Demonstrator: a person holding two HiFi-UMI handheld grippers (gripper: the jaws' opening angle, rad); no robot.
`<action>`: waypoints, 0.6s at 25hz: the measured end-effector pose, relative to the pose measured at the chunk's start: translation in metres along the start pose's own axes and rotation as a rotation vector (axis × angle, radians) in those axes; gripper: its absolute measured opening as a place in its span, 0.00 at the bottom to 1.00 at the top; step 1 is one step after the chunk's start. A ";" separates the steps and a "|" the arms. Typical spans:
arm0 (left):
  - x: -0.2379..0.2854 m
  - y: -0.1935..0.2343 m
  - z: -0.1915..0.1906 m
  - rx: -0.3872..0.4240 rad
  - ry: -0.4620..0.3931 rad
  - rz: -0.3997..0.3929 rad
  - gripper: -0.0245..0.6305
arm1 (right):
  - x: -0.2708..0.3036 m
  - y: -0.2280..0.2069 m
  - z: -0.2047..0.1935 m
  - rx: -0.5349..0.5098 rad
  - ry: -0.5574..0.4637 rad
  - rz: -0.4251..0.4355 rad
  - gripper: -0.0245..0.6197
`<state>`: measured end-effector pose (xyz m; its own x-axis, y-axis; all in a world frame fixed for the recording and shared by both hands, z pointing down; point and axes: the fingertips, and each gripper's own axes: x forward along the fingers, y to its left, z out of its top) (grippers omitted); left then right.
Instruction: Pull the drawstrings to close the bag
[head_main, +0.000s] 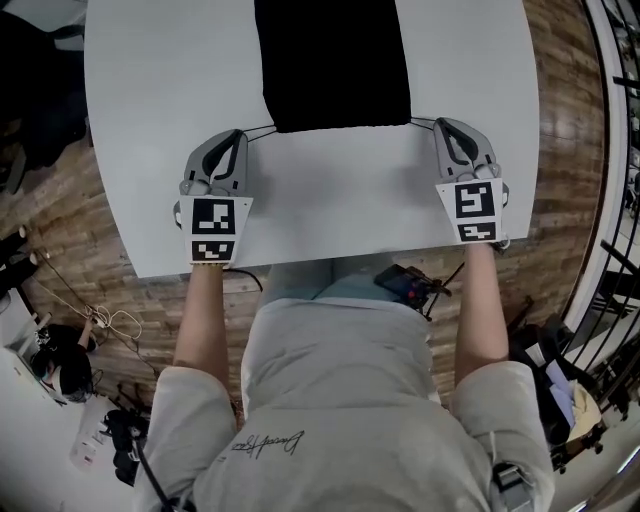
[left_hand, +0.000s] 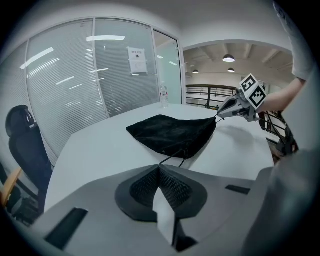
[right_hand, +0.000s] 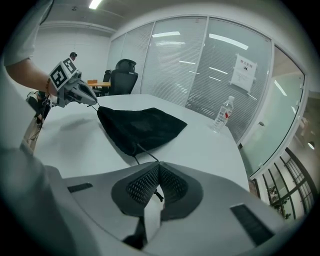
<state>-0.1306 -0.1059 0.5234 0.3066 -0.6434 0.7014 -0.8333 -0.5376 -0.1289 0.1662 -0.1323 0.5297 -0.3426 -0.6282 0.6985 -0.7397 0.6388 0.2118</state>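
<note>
Head view looks steeply down; opposing gripper views share the bag (left_hand: 170, 132).

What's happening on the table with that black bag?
A person holds a claw in each hand over the white table. The left claw is shut on the left drawstring of the black drawstring bag, the right claw on the right drawstring. Both cords run out sideways from the bag's near edge, whose mouth is not yet gathered.

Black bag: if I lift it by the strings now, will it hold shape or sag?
Likely floppy: the black bag lies flat and its mouth corners peak toward the taut drawstrings. Probably light and empty-looking, so it may slide on the smooth table.
</note>
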 end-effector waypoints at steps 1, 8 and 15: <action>-0.004 0.001 0.002 0.001 -0.001 0.001 0.06 | -0.003 -0.001 0.002 -0.002 0.001 -0.001 0.07; -0.033 0.006 0.014 0.008 -0.005 0.003 0.06 | -0.029 -0.003 0.017 0.010 -0.011 0.020 0.07; -0.059 0.015 0.026 0.006 -0.022 0.013 0.06 | -0.052 -0.009 0.031 -0.005 -0.030 0.011 0.08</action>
<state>-0.1492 -0.0900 0.4620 0.3054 -0.6624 0.6841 -0.8348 -0.5319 -0.1423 0.1724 -0.1187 0.4700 -0.3678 -0.6340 0.6803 -0.7331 0.6477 0.2073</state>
